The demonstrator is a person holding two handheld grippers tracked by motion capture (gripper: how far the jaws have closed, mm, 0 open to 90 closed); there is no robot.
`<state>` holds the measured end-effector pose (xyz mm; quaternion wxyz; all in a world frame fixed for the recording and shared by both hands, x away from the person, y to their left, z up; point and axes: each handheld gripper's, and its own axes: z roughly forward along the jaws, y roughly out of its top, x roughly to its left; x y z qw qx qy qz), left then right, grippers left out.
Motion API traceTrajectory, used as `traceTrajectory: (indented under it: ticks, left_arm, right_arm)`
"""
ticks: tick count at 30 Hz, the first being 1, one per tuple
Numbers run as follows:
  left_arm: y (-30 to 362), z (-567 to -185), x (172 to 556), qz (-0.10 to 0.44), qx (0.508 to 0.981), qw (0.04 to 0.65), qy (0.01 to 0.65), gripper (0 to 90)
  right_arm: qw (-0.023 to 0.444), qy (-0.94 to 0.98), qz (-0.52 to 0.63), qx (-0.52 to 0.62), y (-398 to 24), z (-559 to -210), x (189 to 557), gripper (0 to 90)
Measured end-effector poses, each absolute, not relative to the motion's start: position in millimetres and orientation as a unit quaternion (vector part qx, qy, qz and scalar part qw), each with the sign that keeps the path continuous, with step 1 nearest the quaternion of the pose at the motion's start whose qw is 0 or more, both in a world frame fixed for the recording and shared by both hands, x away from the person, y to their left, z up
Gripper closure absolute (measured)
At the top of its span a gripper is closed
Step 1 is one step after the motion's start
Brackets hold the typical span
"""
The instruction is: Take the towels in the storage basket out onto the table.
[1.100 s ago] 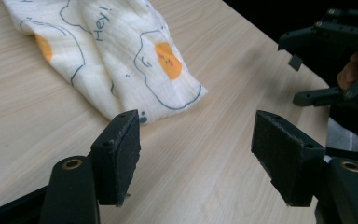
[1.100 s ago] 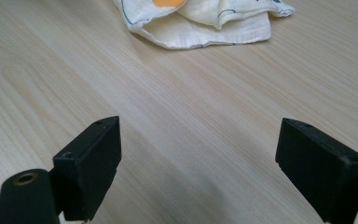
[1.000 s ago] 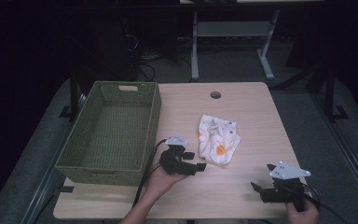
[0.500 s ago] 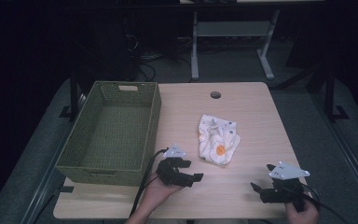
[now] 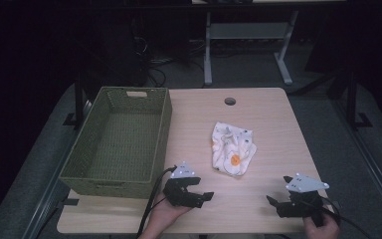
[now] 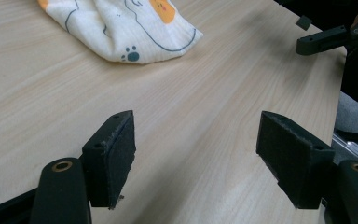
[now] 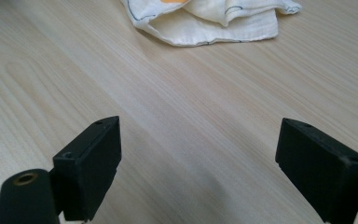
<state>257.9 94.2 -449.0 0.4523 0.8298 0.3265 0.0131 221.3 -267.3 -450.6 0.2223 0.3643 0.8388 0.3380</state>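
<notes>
A white cloth [image 5: 233,153] printed with orange and dark cartoon shapes lies crumpled on the middle of the wooden table [image 5: 268,124]. My left gripper [image 5: 205,196] rests low near the front edge, left of and nearer than the cloth, pointing right. Its jaws have just been opening and stand wide with nothing between them [image 6: 196,154]; the cloth [image 6: 121,28] lies ahead of them. My right gripper [image 5: 278,195] sits at the front right, open over bare wood [image 7: 198,163], with the cloth [image 7: 205,18] beyond it.
A green woven basket [image 5: 165,124] stands along the table's left side and has nothing in it. A round cable hole [image 5: 230,101] is near the far edge. The right gripper's jaw [image 6: 326,37] shows in the left gripper view's top right corner.
My left gripper has drawn back from the cloth toward the front edge and sunk lower. The right gripper and the cloth have stayed put.
</notes>
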Motion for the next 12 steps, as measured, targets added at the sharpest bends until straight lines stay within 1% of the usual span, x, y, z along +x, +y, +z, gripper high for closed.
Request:
traceTrajectory:
  ticks: [3, 9, 12]
  left_arm:
    - [94.8, -448.5, 251.8, 0.029, 0.835, 0.447, 0.318, 28.4]
    - [98.4, -445.2, 246.3, 0.026, 0.823, 0.467, 0.321, 28.4]
    - [98.8, -443.7, 245.7, 0.033, 0.821, 0.471, 0.322, 28.3]
  right_arm:
    - [0.221, 0.837, 0.341, 0.365, -267.7, -449.8, 219.5, 13.9]
    - [0.216, 0.842, 0.347, 0.353, -266.9, -448.8, 215.5, 13.9]
    - [0.217, 0.841, 0.352, 0.348, -268.8, -447.6, 214.1, 13.9]
